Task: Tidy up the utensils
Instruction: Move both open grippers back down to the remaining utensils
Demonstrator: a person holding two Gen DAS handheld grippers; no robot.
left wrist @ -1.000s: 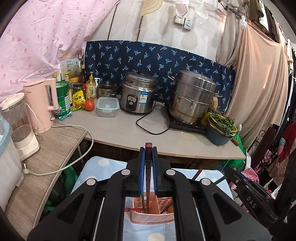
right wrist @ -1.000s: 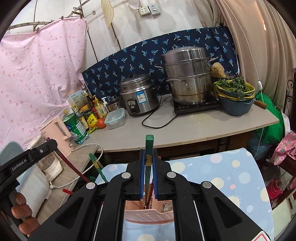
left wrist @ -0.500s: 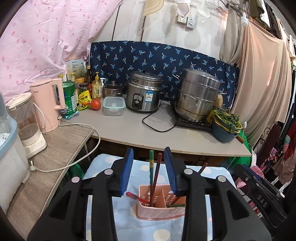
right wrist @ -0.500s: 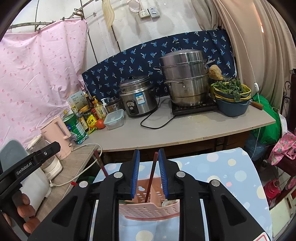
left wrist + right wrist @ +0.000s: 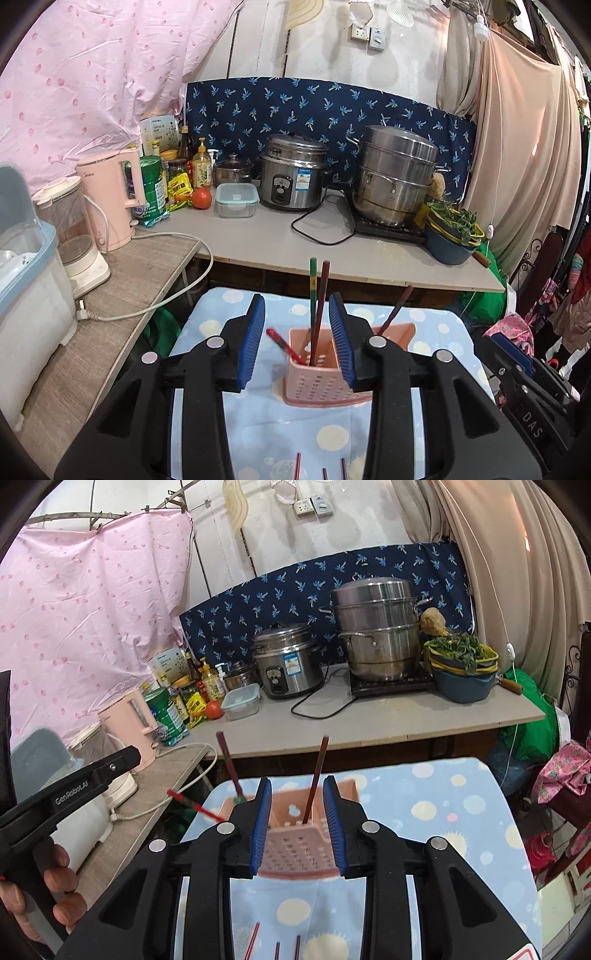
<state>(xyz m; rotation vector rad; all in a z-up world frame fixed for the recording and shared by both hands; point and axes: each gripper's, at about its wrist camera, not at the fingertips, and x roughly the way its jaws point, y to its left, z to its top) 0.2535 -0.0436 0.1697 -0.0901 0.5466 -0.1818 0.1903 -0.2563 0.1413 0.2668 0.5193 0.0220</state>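
Both claws have let go since a second ago: then each was clenched on a chopstick held over the pink perforated plastic utensil basket, and now those sticks stand in it on their own. Left claw released, blue pads apart with nothing pressed between them, no contact with the sticks seen through the gap. Right claw also released, its jaws opening at this moment; the basket and one stick show between the pads, untouched. Basket sits on a pale blue cloth with white and yellow dots, toward the far edge of the cloth-covered surface, which I cannot identify further. Inside, from the left wrist view: a green chopstick and a dark red chopstick nearly upright side by side in the left compartment, a red-tipped chopstick leaning out over the left rim, a brown chopstick tilted right in the far compartment. Near edge of the cloth: three more chopstick ends lying loose, partly cut off by the frame. Behind the cloth, a grey worktop carries a steel rice cooker, a stacked steel steamer pot and a pink electric kettle at its left end. A person's hand grips the left tool's handle in the right wrist view.
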